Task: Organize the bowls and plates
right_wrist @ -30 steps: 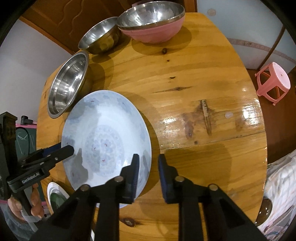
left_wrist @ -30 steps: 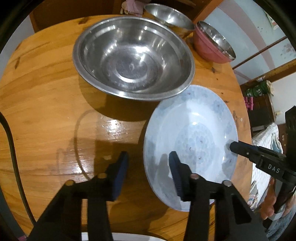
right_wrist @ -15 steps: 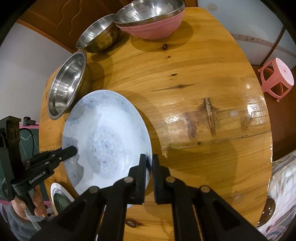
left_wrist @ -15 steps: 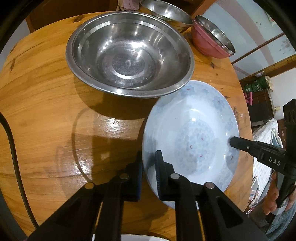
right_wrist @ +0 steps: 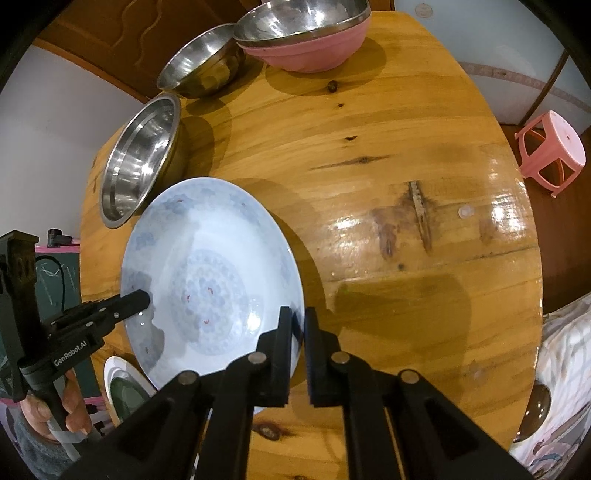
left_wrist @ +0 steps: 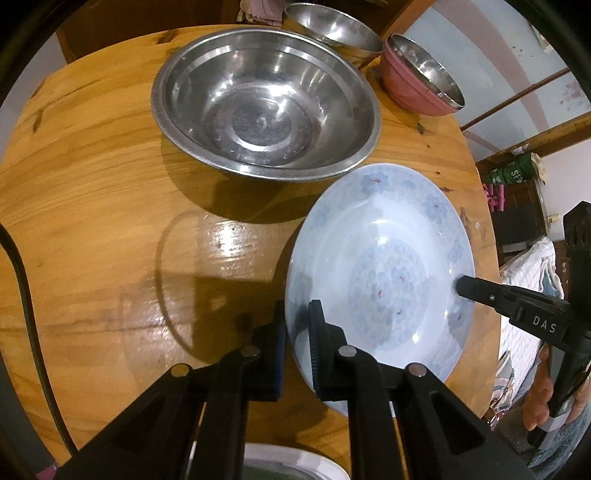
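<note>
Two grippers clamp one pale blue patterned plate (left_wrist: 384,266) from opposite sides of its rim. The left gripper (left_wrist: 297,332) has its jaws drawn narrow on the plate's near-left edge, one pad on the underside and one on the inner face. The right gripper (right_wrist: 298,326) pinches the opposite edge in the same way, jaws nearly together with the rim between them. Both point steeply down at the round wooden surface (right_wrist: 388,155).

Just beyond the plate sits a large steel bowl (left_wrist: 266,99), its rim close to the plate's far edge. Farther back stand a smaller steel bowl (right_wrist: 201,72) and a pink bowl (right_wrist: 314,51) with a steel bowl (right_wrist: 301,16) nested inside it.

Off the surface's edge, a pink stool (right_wrist: 552,151) stands on the floor. A hand (right_wrist: 59,406) grips the left gripper's handle.
</note>
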### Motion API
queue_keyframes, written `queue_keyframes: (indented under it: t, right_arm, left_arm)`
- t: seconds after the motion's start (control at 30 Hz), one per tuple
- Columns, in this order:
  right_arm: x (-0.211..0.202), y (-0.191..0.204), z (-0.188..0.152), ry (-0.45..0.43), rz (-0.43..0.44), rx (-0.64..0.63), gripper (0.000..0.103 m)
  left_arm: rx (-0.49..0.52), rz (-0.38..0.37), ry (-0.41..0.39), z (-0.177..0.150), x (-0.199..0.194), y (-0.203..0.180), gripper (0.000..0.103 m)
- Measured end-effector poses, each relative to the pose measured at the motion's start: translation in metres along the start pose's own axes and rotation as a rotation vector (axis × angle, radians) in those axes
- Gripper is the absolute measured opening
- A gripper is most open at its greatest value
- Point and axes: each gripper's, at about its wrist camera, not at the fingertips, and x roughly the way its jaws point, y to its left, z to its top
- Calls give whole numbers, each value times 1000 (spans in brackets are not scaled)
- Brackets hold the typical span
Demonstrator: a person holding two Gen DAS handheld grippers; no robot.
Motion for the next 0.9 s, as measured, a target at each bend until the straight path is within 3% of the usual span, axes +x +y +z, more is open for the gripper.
queue_keyframes:
  t: [0.27,0.53,0.7,0.9]
  right_arm:
    - [-35,21,-24,-24,7,-12,5]
    - [-78,72,-70,-57,11,-91,6]
    - [-87,104,-93,-54,24,-148,5]
    - [-78,137,-126,-14,36,-215,6]
  left_arm:
    - [-6,-7,-38,-31,-47,-2,8]
    - [-27,6,-98,-78,-113,13,8]
    - [-51,30,-123,-119,-145,33,9]
    - [-99,56,-123,-167,-156,60,9]
